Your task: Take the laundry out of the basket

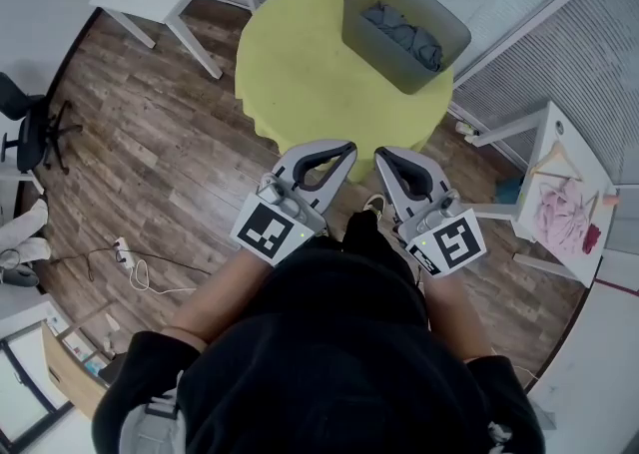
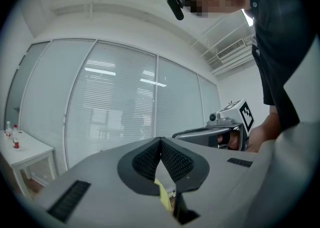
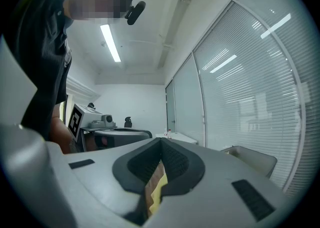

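We see the grey basket [image 1: 419,78] at the far right of the round yellow table [image 1: 300,73], with dark laundry [image 1: 407,38] heaped inside. Wood floor [image 1: 150,143] surrounds the table. We hold the left gripper [image 1: 346,149] and right gripper [image 1: 380,154] level, side by side at the table's near edge, jaws closed and empty.
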`<state>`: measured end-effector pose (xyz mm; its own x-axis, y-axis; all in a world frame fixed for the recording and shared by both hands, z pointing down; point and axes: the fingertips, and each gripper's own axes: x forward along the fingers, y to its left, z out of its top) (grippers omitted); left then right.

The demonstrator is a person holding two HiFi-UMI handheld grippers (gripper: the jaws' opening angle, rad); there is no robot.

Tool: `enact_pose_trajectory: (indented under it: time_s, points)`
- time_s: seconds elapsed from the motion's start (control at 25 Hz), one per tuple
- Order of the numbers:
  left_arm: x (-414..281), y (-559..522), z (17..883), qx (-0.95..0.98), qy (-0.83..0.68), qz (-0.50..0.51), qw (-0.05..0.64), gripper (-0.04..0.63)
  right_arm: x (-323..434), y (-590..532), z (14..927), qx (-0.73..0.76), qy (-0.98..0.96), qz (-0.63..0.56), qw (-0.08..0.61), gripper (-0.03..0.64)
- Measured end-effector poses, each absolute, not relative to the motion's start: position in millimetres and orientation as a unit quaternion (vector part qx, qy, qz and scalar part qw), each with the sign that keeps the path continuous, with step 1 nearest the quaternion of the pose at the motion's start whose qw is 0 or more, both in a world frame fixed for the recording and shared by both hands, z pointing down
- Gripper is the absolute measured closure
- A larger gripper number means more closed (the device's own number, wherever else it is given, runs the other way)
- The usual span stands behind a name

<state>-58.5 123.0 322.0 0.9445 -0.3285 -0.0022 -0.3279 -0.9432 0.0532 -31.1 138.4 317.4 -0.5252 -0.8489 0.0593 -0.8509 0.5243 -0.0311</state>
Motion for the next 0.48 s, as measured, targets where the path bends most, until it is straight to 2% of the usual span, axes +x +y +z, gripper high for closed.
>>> enact_pose_trajectory:
  time_s: [0.48]
  points:
    - [-14,70,324,0.980,-0.196,-0.001,0.024,0.586,18,81,319,0.465,-0.885,0.025,0.011,0.595]
